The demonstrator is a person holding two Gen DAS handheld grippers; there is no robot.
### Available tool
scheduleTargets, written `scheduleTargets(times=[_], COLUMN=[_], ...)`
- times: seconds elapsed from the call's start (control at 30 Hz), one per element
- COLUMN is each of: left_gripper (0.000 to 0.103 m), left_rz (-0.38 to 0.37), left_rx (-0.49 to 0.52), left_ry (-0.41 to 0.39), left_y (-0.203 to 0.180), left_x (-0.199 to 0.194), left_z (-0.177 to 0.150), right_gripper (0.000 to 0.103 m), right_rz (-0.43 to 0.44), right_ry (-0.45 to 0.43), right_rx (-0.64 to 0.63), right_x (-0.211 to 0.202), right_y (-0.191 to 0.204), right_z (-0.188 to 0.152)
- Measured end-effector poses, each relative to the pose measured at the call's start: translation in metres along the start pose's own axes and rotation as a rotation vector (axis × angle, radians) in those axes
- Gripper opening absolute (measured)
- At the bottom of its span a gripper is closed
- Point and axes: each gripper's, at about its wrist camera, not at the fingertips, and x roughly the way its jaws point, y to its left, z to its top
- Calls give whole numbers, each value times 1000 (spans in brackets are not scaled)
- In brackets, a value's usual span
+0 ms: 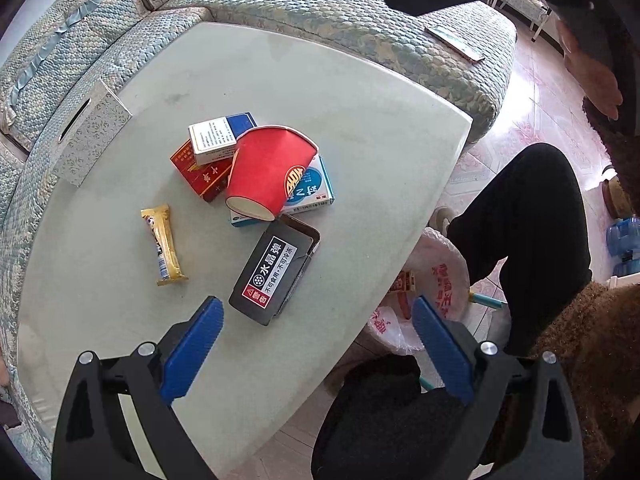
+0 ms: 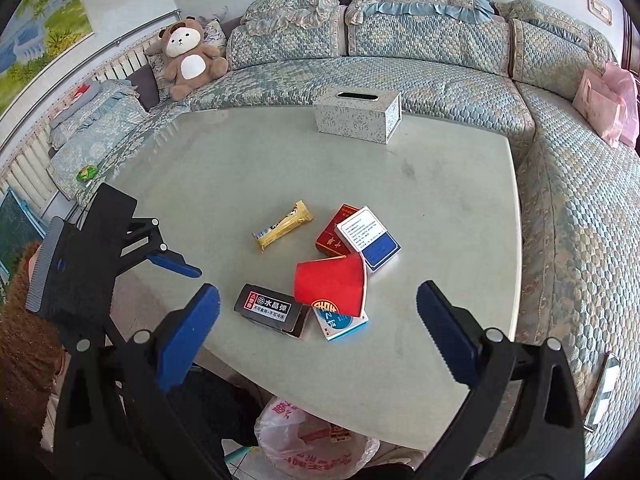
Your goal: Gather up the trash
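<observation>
On the pale table (image 1: 360, 120) (image 2: 240, 168) lies a heap of trash: a tipped red paper cup (image 1: 268, 172) (image 2: 330, 286), a black box with a white label (image 1: 274, 274) (image 2: 272, 308), a gold snack wrapper (image 1: 163, 244) (image 2: 284, 226), a red carton (image 1: 200, 174) (image 2: 334, 230), a white and blue box (image 1: 222, 134) (image 2: 368, 238) and a blue and white box under the cup (image 1: 310, 190) (image 2: 342, 324). My left gripper (image 1: 318, 346) (image 2: 176, 264) is open and empty, just short of the black box. My right gripper (image 2: 318, 342) is open and empty, above the table's near edge.
A white plastic bag with red print (image 1: 436, 276) (image 2: 312, 440) hangs open below the table's edge, with some trash inside. A patterned tissue box (image 1: 94, 136) (image 2: 358, 114) stands at the table's far side. A quilted sofa (image 2: 420, 76) wraps the table. A person's legs (image 1: 528, 240) are beside the bag.
</observation>
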Motion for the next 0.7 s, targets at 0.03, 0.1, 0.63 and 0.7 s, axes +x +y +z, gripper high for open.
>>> scheduleTargets(times=[0.03,0.1,0.63,0.7], left_gripper=[93,93,93,93], left_rz=[-7,-21,-92,-101], left_rx=[0,1,-12,-18], left_ry=[4,15,60,65], left_y=[2,5,33,37], left_x=[5,16,75,82], left_z=[1,3,6,6], right_gripper=[96,96,96,96], right_rz=[-3,-3,-21,-24], right_ry=[10,36,136,144], right_rx=[-3,-9,-61,-71], right_x=[7,21,109,117], right_y=[0,0,-3,-3], right_z=[0,-2,-17,-21])
